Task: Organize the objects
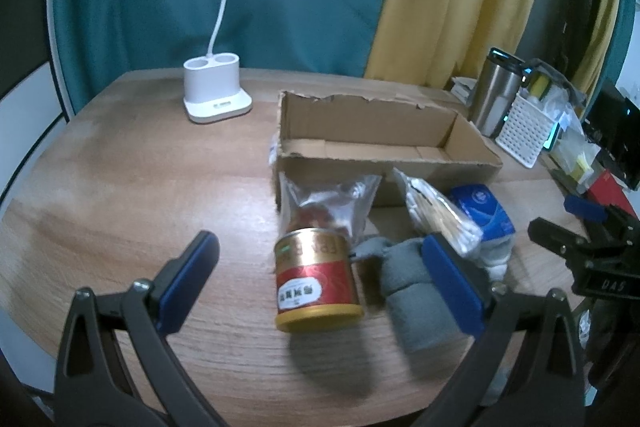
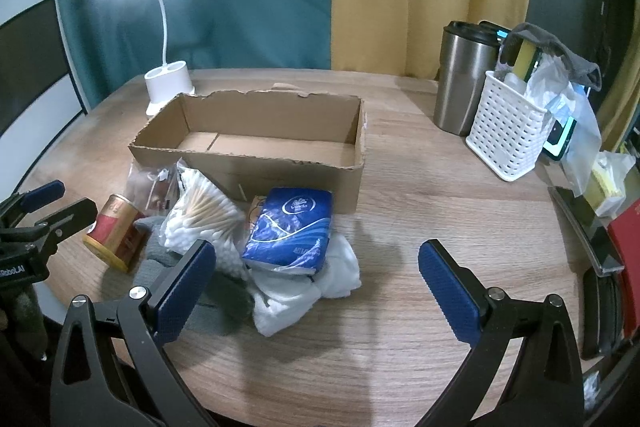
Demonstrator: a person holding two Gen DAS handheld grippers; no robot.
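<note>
The big wooden surface (image 2: pixel 400 211) holds an open cardboard box (image 2: pixel 256 143) with nothing inside. In front of the box sits a pile: a bag of cotton swabs (image 2: pixel 200 219), a blue tissue pack (image 2: pixel 290 229), a white cloth (image 2: pixel 316 287), grey socks (image 1: pixel 416 303) and a red and gold can (image 1: pixel 316 279). The left tongs (image 1: pixel 320 279) and right tongs (image 2: pixel 316 291) are both wide, holding nothing.

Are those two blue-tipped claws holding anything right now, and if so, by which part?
Nothing is held. The left gripper stands wide open around the red can without touching it; the right gripper is open too.
</note>
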